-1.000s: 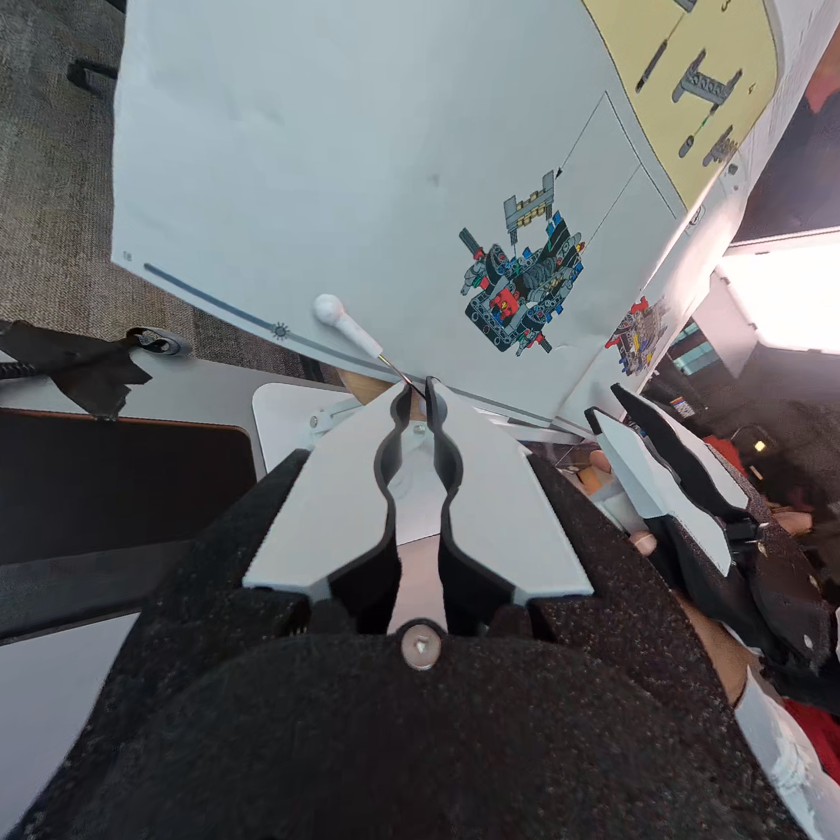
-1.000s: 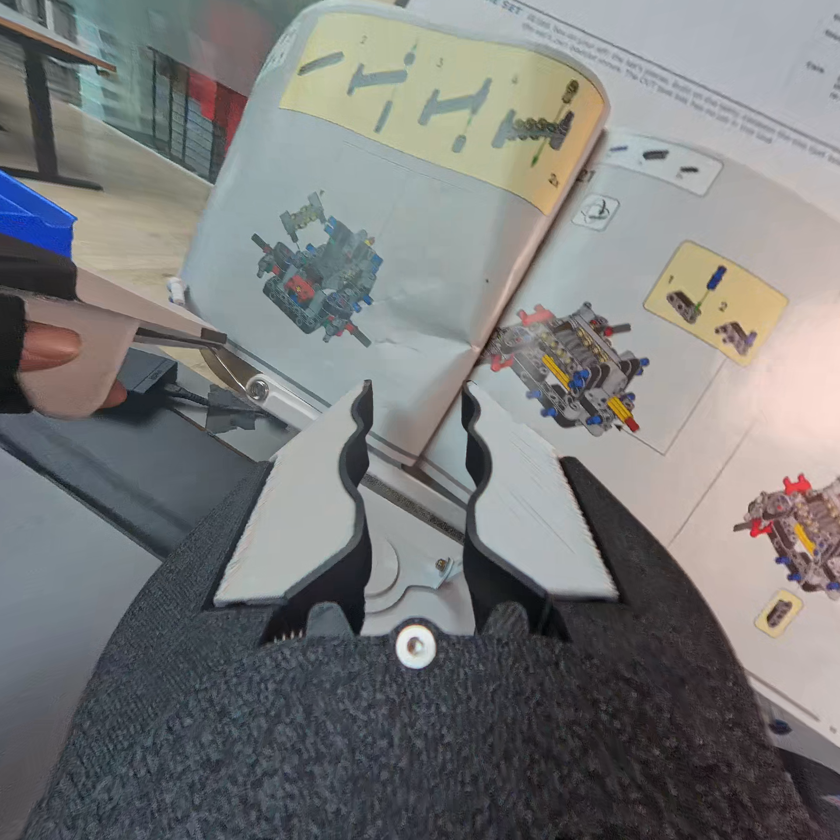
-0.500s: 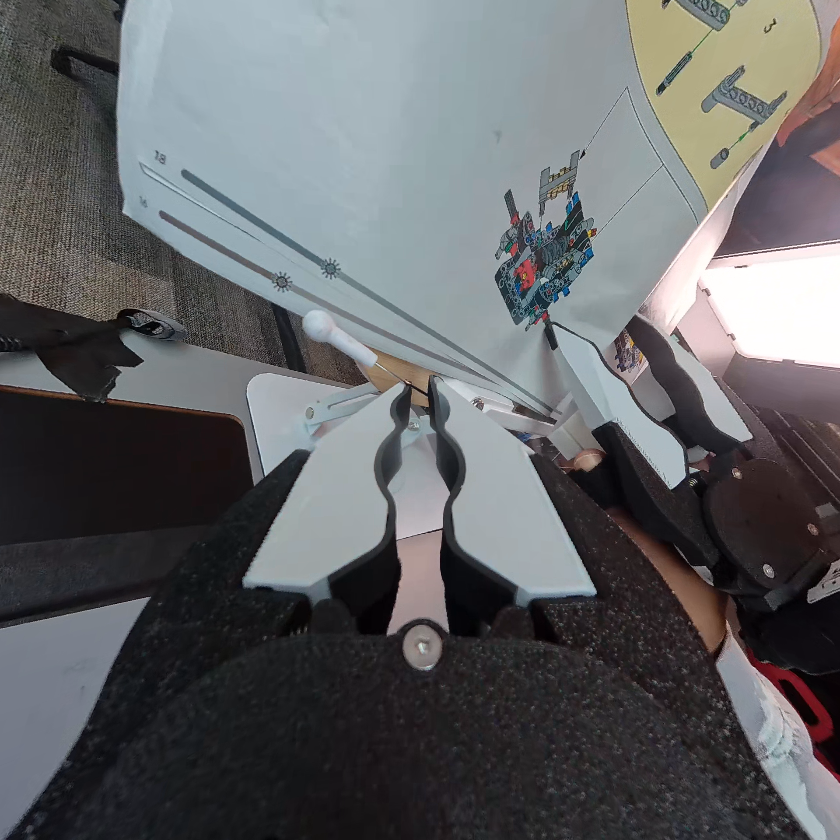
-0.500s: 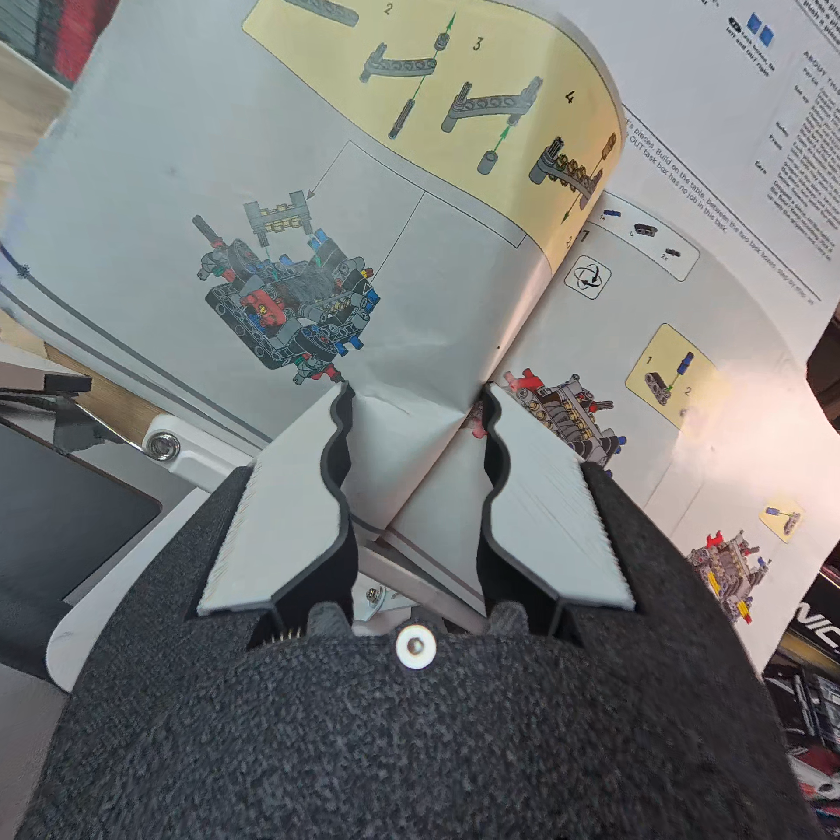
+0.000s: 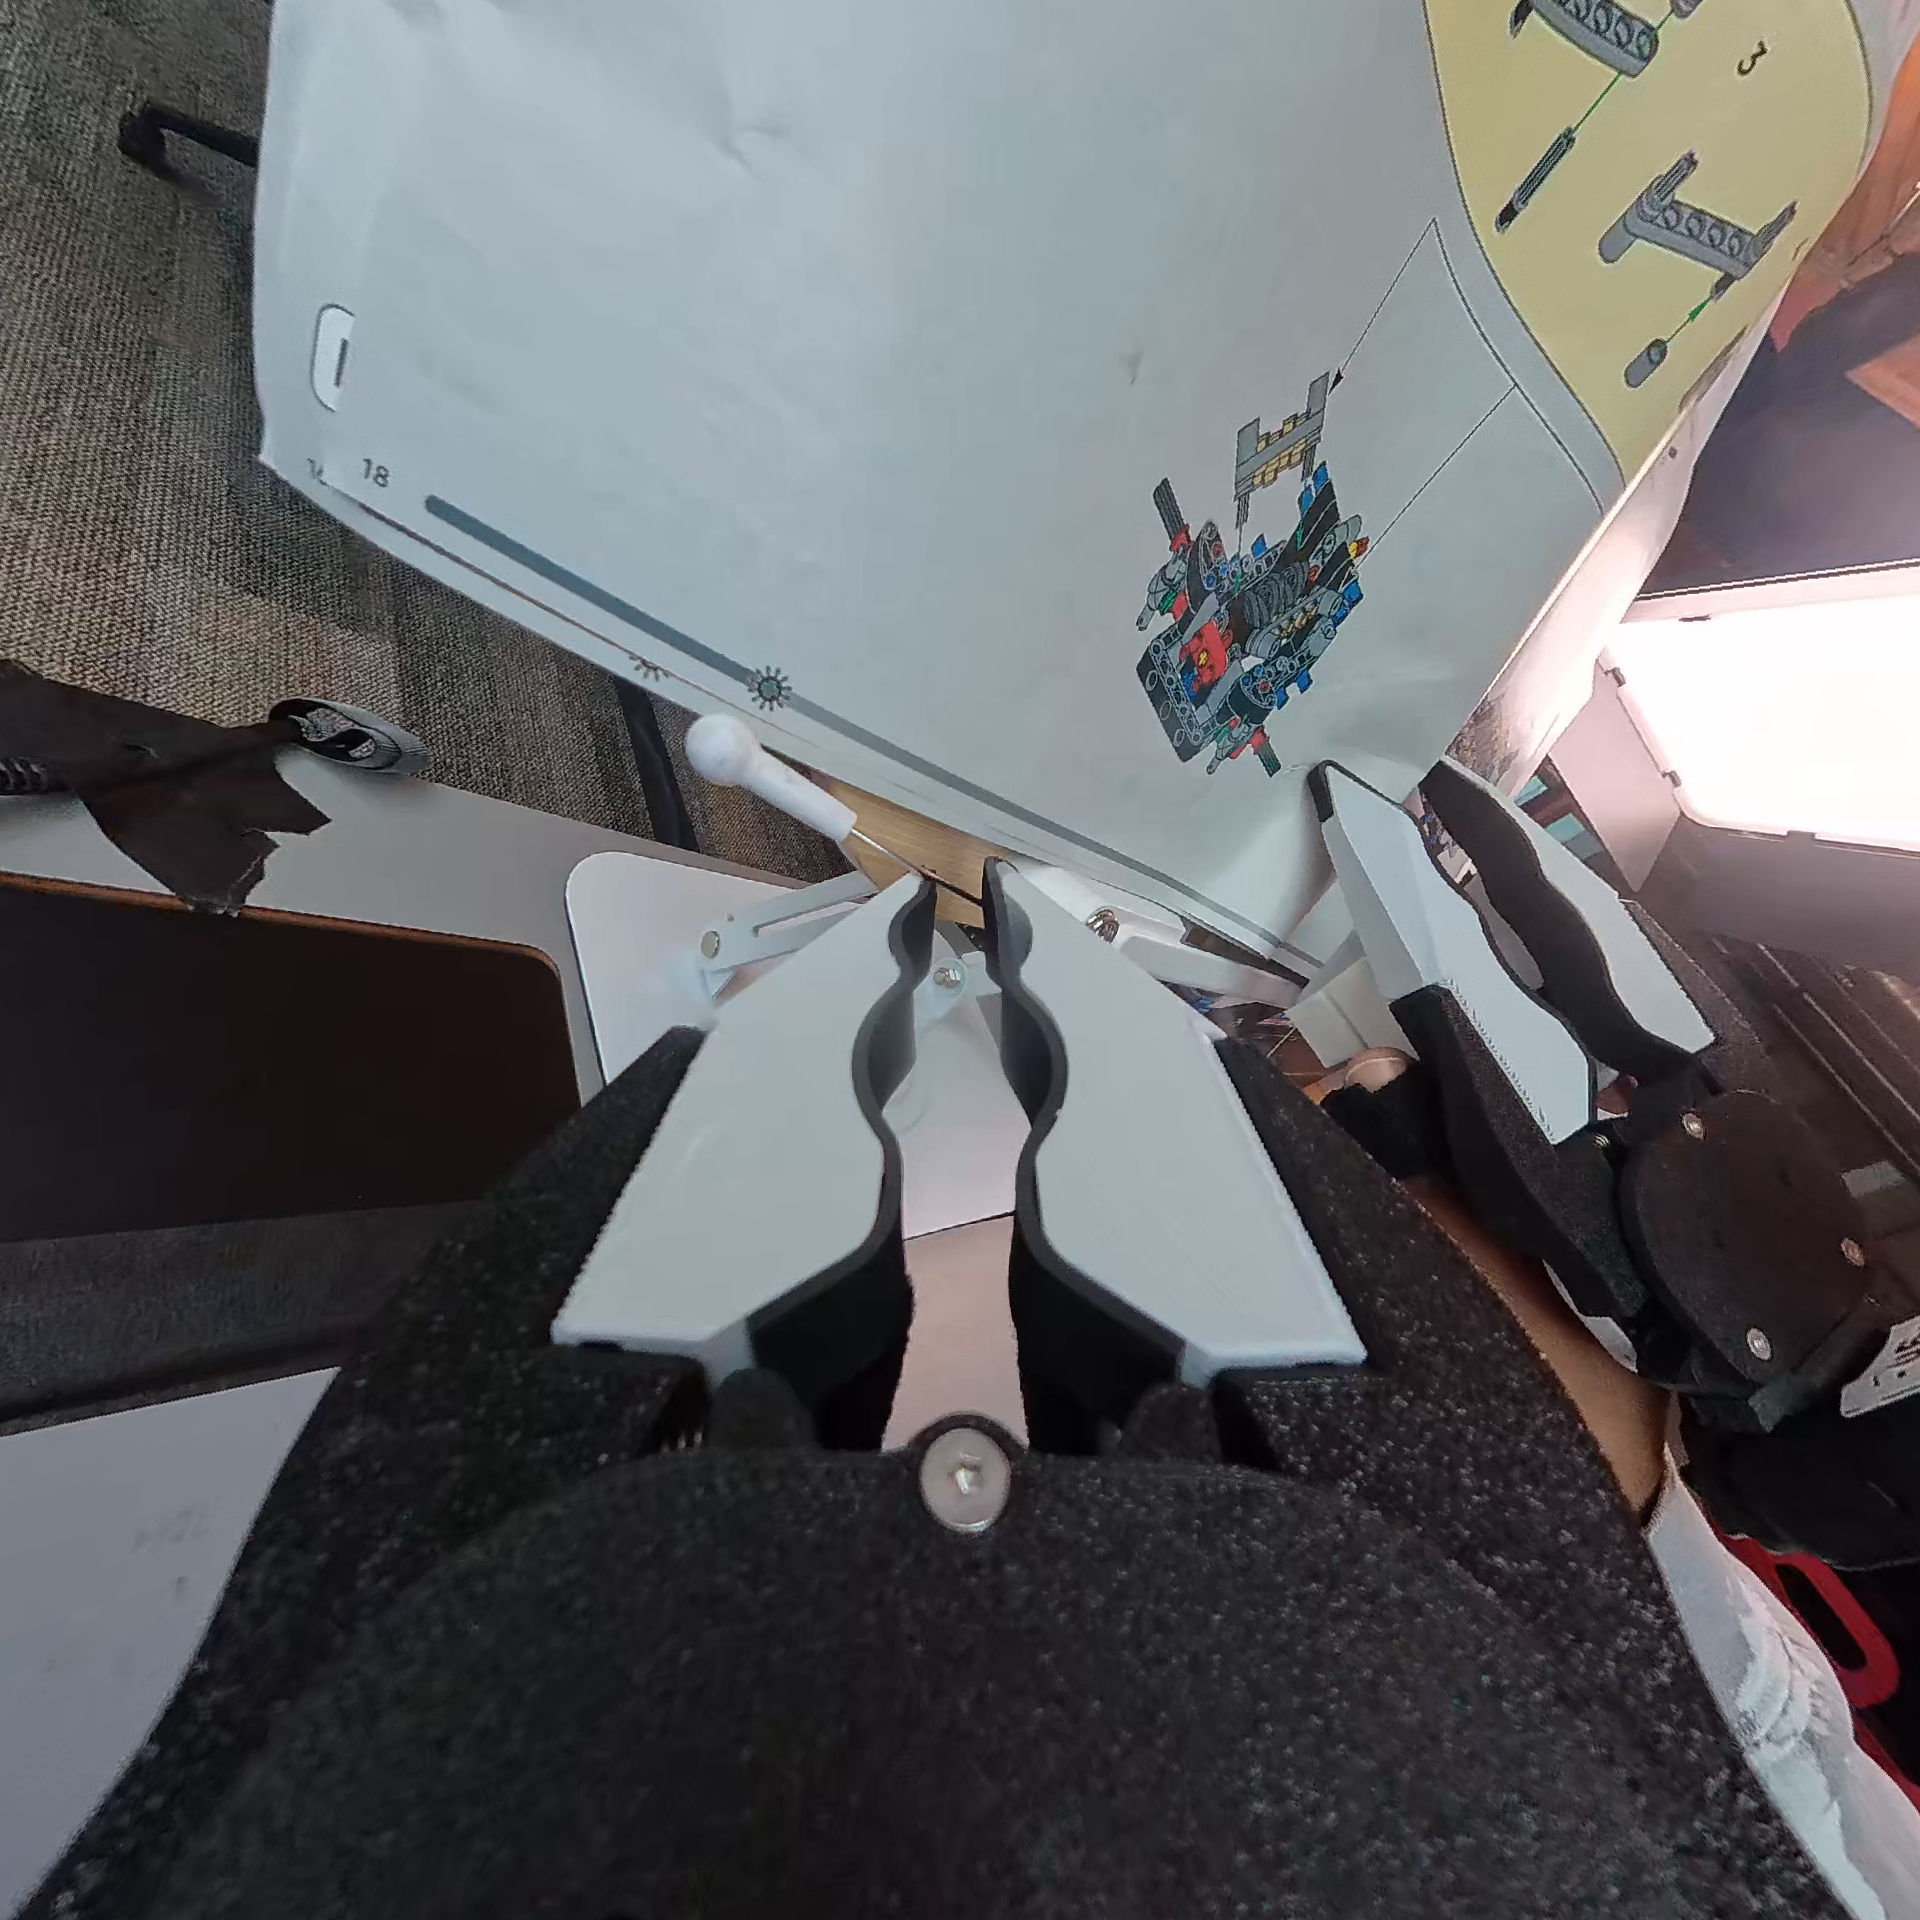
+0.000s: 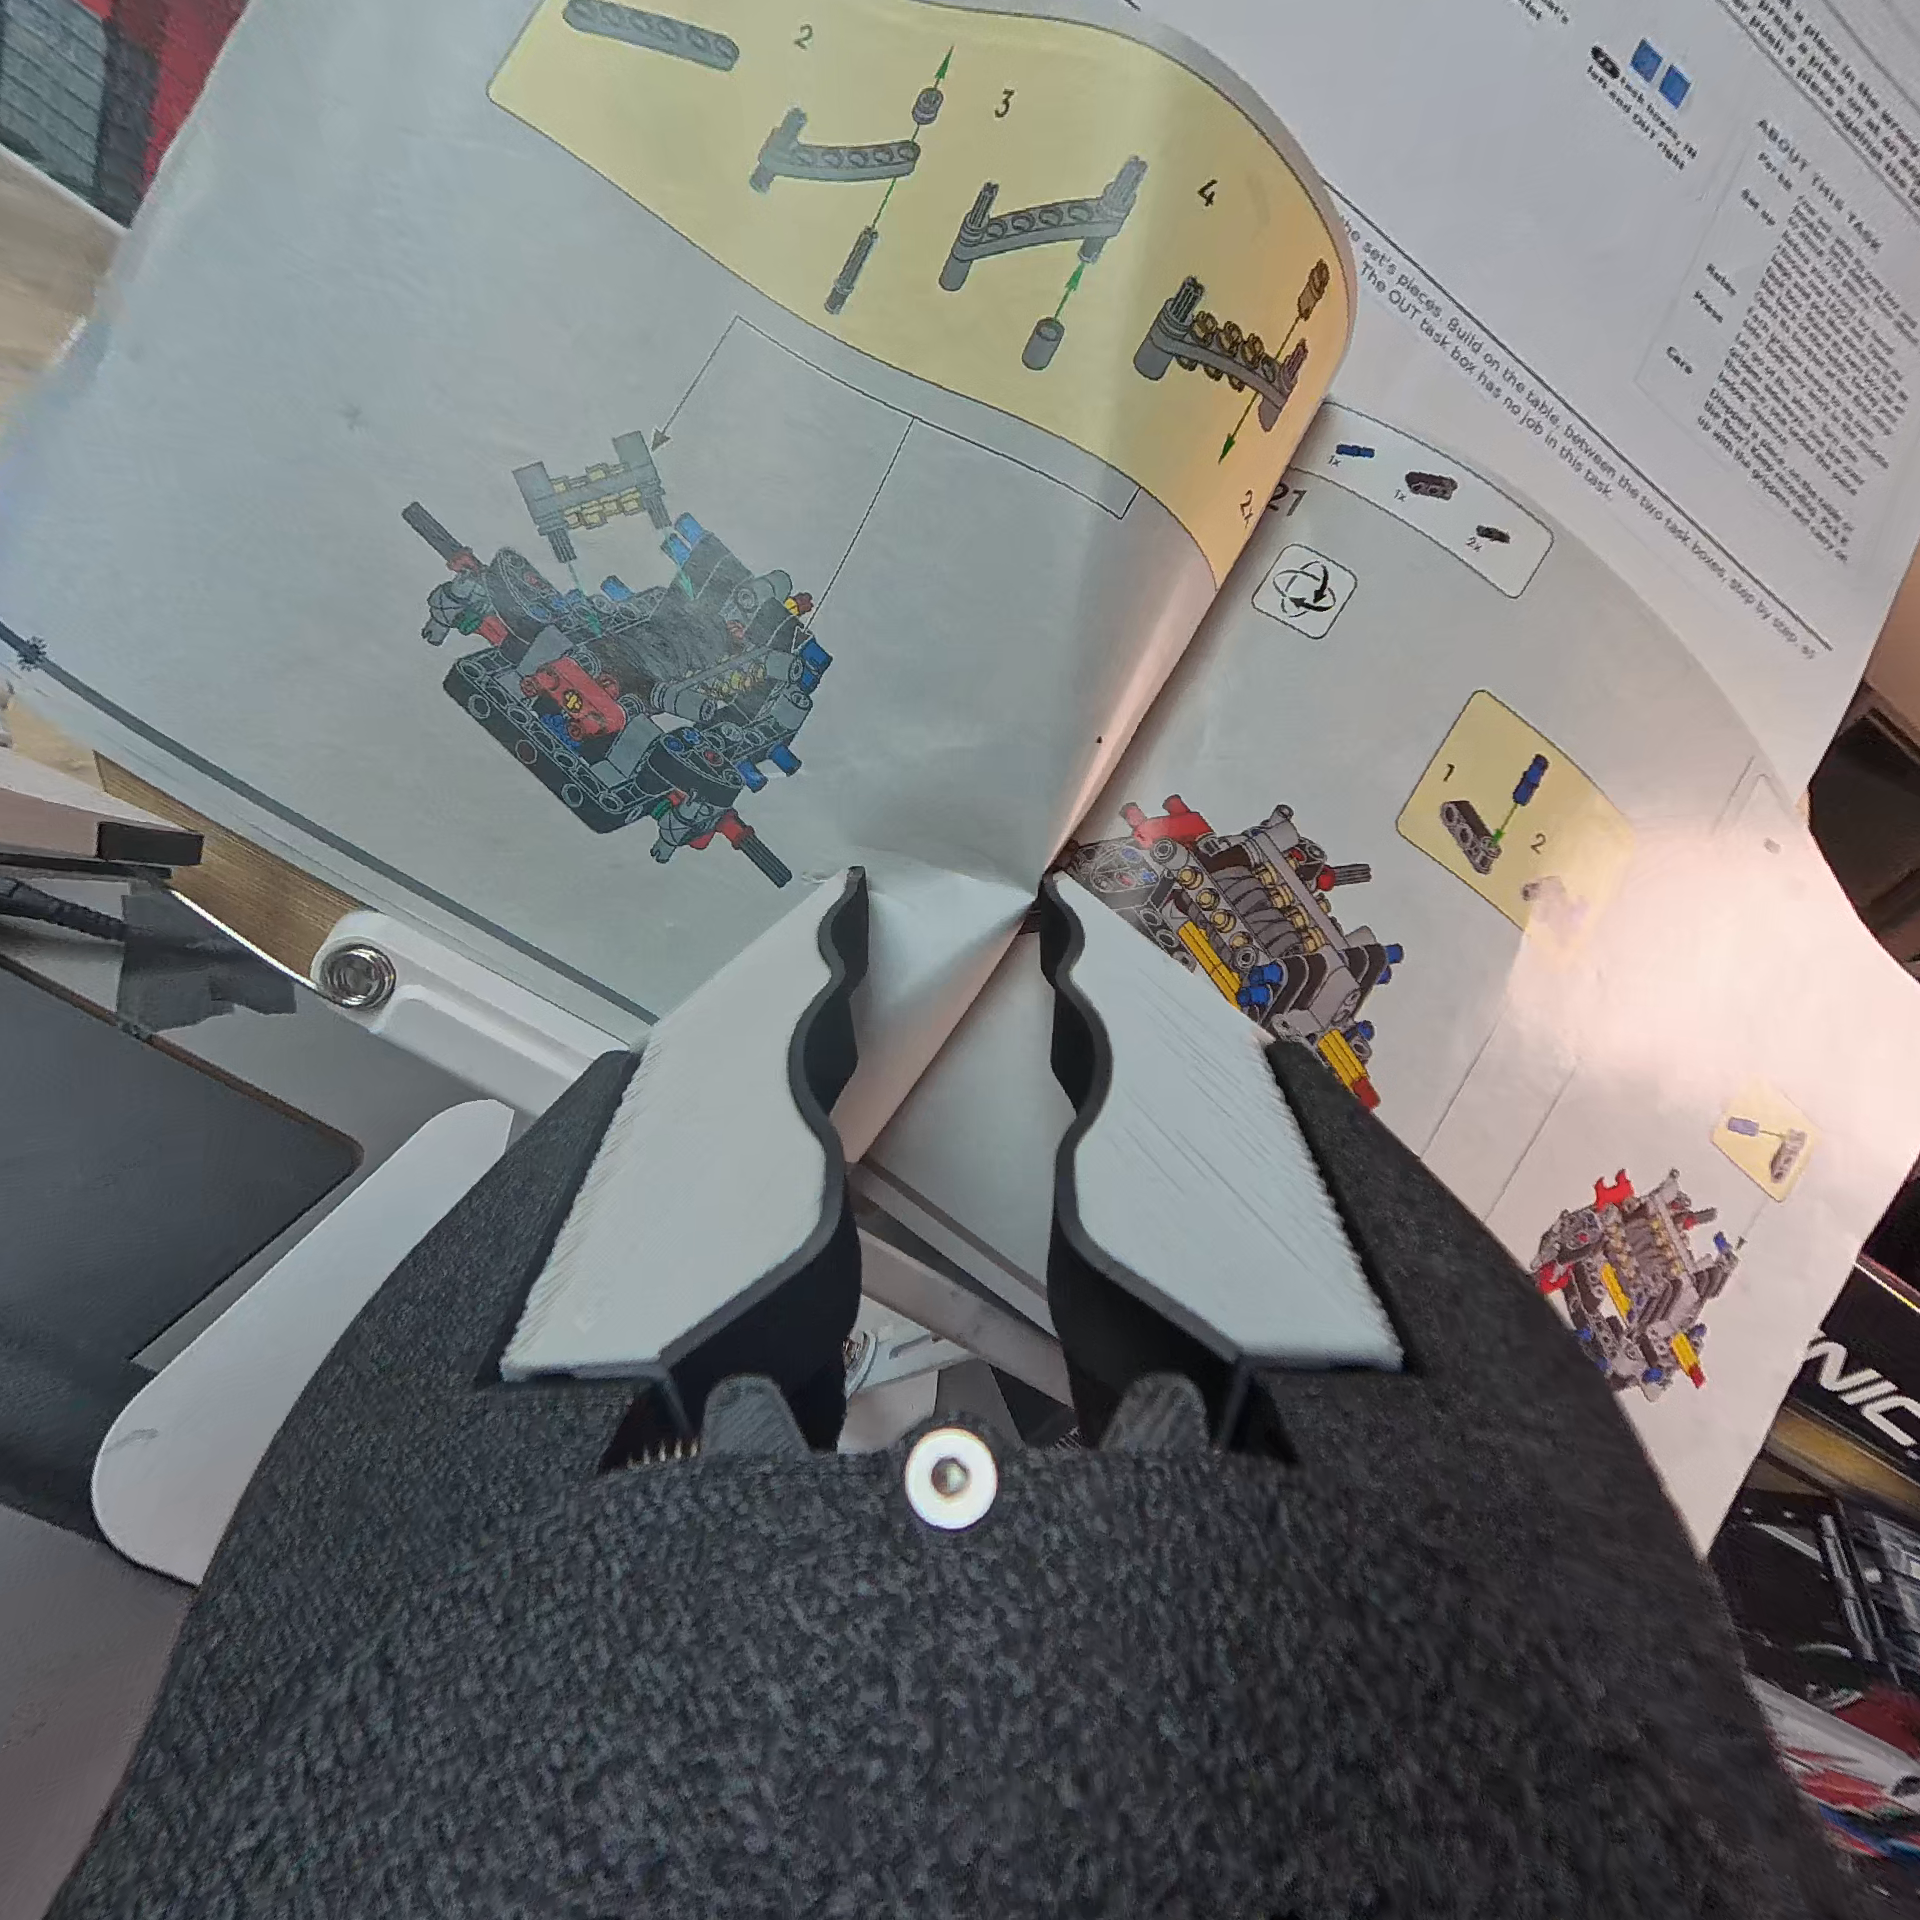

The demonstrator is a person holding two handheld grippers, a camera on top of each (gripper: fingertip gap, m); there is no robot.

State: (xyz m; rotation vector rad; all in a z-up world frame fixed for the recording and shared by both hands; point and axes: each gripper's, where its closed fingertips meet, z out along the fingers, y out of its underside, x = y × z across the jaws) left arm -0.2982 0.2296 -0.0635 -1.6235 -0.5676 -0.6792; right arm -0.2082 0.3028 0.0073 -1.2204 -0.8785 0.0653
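An open instruction booklet leans on a white stand with a wooden back. Its left page shows a brick model and its right page another model. My left gripper is below the left page's bottom edge, its tips a narrow gap apart. The thin wire of the stand's page-holder arm, which ends in a white ball, runs to that gap. My right gripper is open, its fingertips against the paper on either side of the booklet's fold. It also shows in the left wrist view.
A dark mat lies on the pale desk to the left, with black tape near it and grey carpet beyond. A bright light panel is at the right. A printed sheet stands behind the booklet.
My left gripper's tips, closed on the holder wire a second ago, have parted slightly. My right gripper has moved forward to the booklet's fold. The left page has settled lower over the stand.
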